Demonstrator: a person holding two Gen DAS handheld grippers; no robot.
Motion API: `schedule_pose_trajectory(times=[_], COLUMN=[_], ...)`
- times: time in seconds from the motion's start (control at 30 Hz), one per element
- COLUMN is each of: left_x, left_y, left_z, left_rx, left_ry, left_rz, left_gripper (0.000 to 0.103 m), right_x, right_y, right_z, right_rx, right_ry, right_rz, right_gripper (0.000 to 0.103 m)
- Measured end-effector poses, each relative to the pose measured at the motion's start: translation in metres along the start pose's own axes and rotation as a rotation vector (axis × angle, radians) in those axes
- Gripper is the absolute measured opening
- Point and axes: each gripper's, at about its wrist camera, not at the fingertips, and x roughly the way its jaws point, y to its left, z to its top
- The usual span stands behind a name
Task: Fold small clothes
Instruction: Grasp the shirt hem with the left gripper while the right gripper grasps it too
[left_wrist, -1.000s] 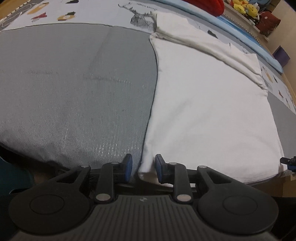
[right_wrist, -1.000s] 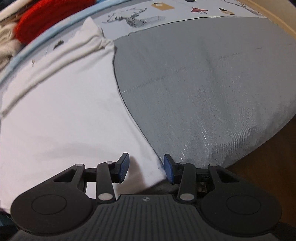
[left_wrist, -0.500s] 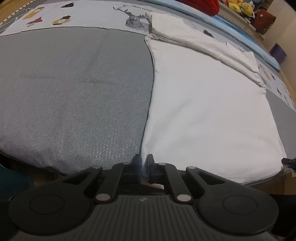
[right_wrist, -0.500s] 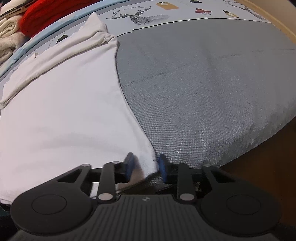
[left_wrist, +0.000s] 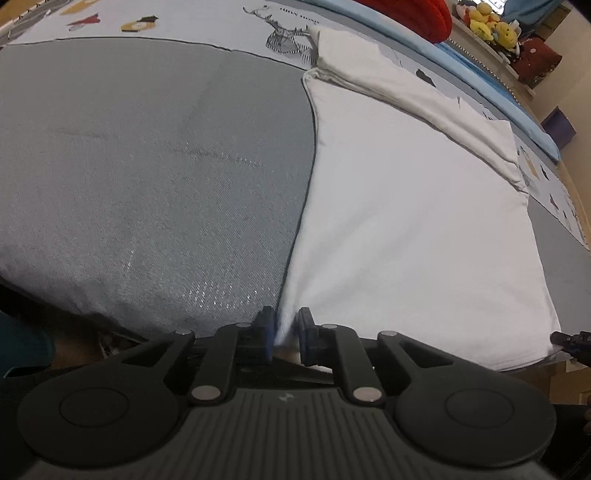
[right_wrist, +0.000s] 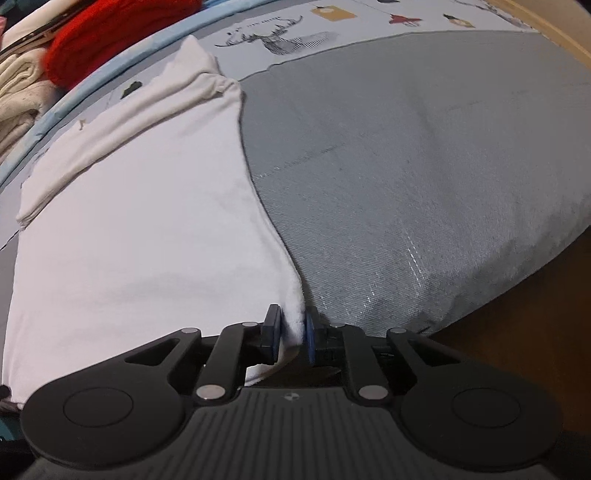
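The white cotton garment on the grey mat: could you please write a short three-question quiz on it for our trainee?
1. True or false: the white cotton garment lies flat on the grey woven mat.
2. What does the left gripper have between its blue pads?
A. a red knitted item
B. a near corner of the white garment
C. nothing
3. Which part of the garment does the right gripper pinch?

Key
1. True. Only the near corners rise into the grippers.
2. B. Its jaws have just reopened slightly, with cloth between them.
3. The other near corner. Its jaws have just been closing on the cloth.
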Motion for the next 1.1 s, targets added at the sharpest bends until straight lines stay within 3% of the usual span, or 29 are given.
schedule_pose_trajectory(times=[0.33, 0.4, 0.53, 0.67, 0.83, 1.1], left_x=[0.008, 0.007, 0.001, 0.005, 0.006, -0.023], left_y=[-0.004, -0.005, -0.004, -0.003, -0.005, -0.013], left_z=[0.000, 0.000, 0.000, -0.002, -0.002, 0.007], left_rx=[0.033, 0.050, 0.044, 0.039, 0.052, 0.099], left_ry=[-0.003, -0.010, -0.029, 0.000, -0.004, -0.087], left_rz=[0.021, 0.023, 0.015, 0.010, 0.018, -0.007], left_gripper=[0.015, 0.008, 0.007, 0.009, 0.009, 0.006], right_x=[0.007, 0.006, -0.003, 0.006, 0.005, -0.017], right_y=[0.006, 0.008, 0.008, 0.007, 0.007, 0.011], right_z=[-0.002, -0.002, 0.001, -0.002, -0.003, -0.001], right_rx=[-0.053, -0.068, -0.054, -0.057, -0.058, -0.062], right_ry=[0.008, 0.003, -0.034, 0.025, 0.017, -0.061], right_rz=[-0.025, -0.021, 0.024, 0.006, 0.004, 0.040], right_gripper=[0.018, 0.011, 0.011, 0.015, 0.015, 0.010])
